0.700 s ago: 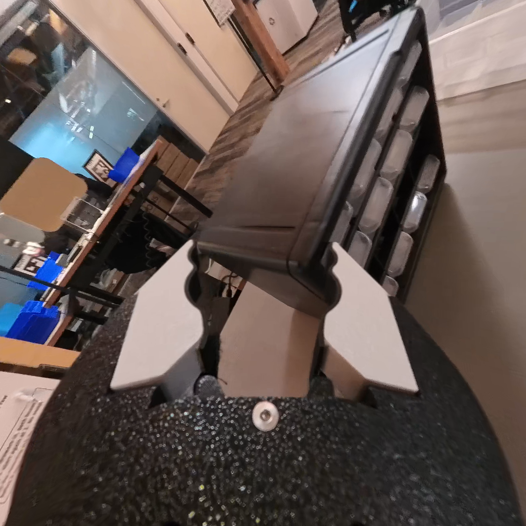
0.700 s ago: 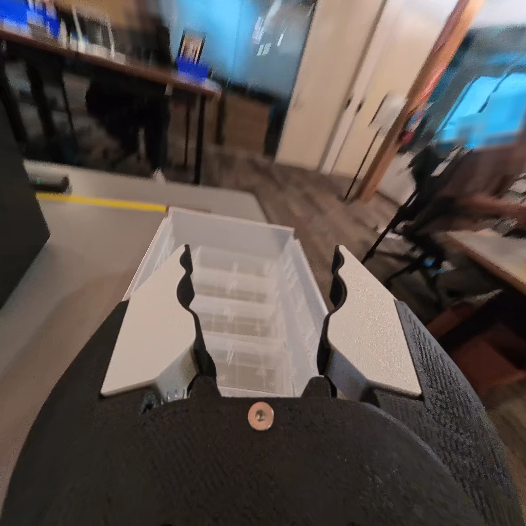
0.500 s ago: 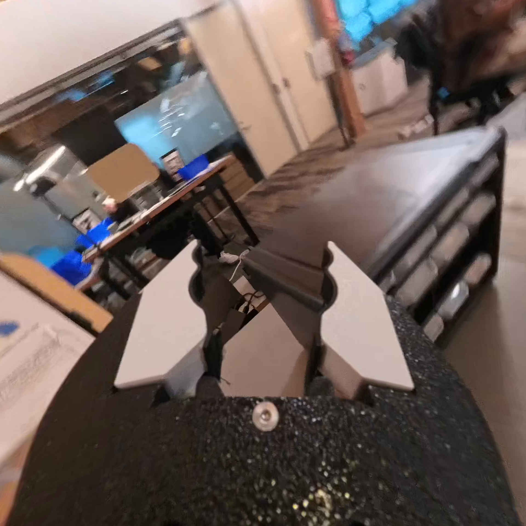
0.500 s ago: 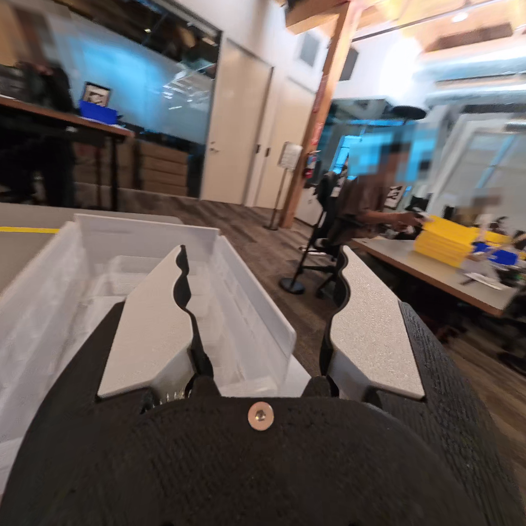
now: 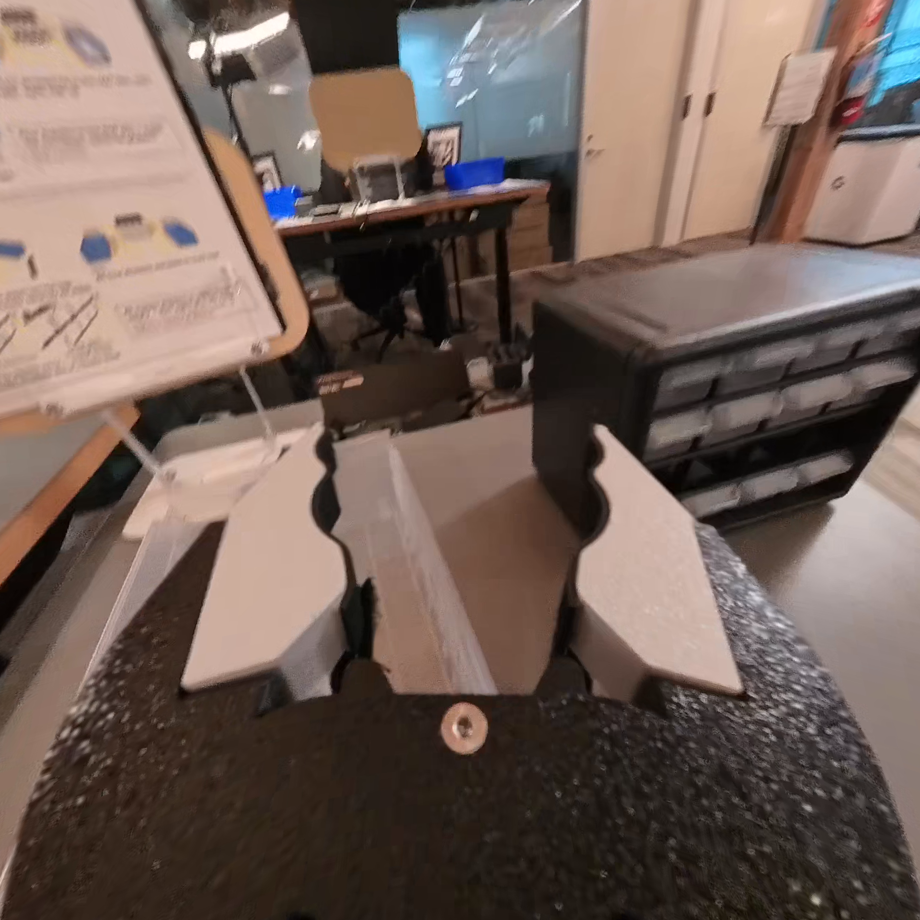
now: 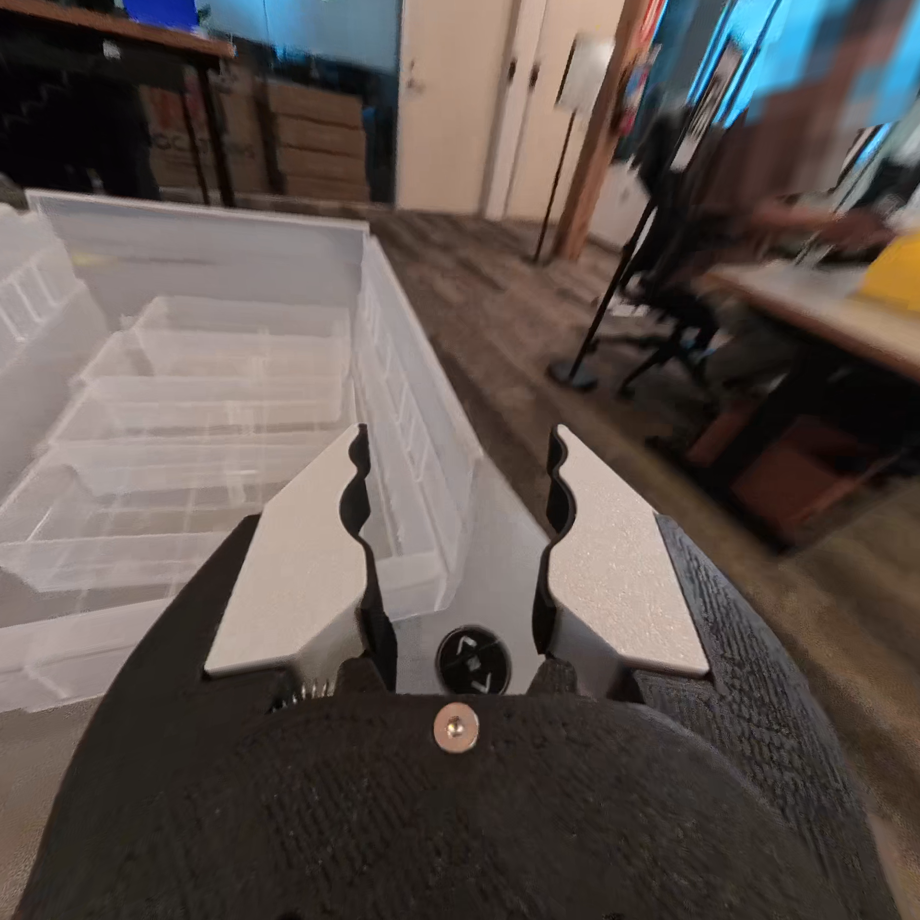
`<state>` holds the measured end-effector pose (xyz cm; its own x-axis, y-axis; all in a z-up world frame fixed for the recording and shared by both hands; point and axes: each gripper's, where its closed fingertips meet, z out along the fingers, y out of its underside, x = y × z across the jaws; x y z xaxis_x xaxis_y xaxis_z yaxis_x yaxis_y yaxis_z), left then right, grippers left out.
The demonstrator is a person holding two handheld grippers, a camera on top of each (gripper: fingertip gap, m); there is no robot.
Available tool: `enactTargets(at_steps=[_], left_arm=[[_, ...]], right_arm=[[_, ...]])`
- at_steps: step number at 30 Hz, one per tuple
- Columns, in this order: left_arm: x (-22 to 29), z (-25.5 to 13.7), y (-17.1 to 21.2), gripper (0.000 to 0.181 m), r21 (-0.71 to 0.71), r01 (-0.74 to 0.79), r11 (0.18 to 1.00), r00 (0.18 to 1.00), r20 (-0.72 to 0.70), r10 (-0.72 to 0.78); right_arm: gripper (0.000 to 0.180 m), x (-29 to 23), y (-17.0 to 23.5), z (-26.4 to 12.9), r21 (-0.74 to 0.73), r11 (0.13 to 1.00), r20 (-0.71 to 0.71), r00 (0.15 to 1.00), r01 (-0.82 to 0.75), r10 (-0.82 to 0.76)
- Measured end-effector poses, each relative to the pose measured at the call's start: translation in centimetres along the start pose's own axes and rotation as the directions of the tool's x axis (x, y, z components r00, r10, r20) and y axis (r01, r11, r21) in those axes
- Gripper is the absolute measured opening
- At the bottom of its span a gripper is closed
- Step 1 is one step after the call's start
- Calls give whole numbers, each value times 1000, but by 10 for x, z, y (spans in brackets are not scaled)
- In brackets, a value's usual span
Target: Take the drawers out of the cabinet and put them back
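Observation:
The black cabinet stands on the grey table, right of my left gripper, with clear drawers in its slots and some slots dark. My left gripper is open and holds nothing. A clear plastic rim runs under the gap between its fingers. My right gripper is open and empty. To its left a white tray holds several clear drawers lying side by side.
A printed sign on a clear stand rises at the left. A black round disc is set in the table corner under my right gripper. The table edge drops to the floor at the right, where a person sits at another desk.
The cabinet's corner sat between my left fingers; now that gripper is off it, level, and the cabinet stands apart at the right. My right gripper swung right, so the tray is now at its left.

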<state>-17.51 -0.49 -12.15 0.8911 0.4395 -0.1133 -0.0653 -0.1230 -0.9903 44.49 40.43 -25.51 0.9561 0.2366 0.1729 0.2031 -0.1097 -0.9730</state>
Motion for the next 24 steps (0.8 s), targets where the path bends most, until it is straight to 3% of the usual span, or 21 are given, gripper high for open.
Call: enactTargets(at_steps=[2, 4, 8, 11, 14, 17, 20, 24], left_arm=[[-12, -6, 33, 116, -68, 54, 996, 997, 54, -50], [-11, -7, 65, 127, -154, 131, 979, 991, 42, -126], [-5, -7, 117, 129, -318, 66, 946, 998, 28, -61], [-2, -6, 141, 116, -361, 0, 933, 1000, 21, 9], [6, -3, 157, 93, -360, -2, 933, 1000, -8, -1], [18, -3, 166, 43, -338, -103, 936, 994, -80, 81], [15, -3, 170, 34, -326, -278, 903, 960, -71, 270], [13, -2, 168, 32, -297, -261, 919, 964, -36, 262]], right_arm=[[68, -4, 20, 7, -113, 992, 37, 998, -49, 53], [60, -11, 23, 10, -126, 990, 86, 993, -68, 79], [50, -18, 24, 14, -174, 983, 154, 985, -57, 84], [39, -20, 24, 15, -192, 980, 183, 979, -59, 95], [18, -18, 25, 13, -205, 976, 176, 979, -67, 104], [7, -24, 25, 9, -206, 976, 211, 971, -71, 115], [1, -38, 23, 4, -222, 969, 282, 944, -109, 170], [3, -51, 23, -1, -227, 971, 325, 934, -75, 148]])
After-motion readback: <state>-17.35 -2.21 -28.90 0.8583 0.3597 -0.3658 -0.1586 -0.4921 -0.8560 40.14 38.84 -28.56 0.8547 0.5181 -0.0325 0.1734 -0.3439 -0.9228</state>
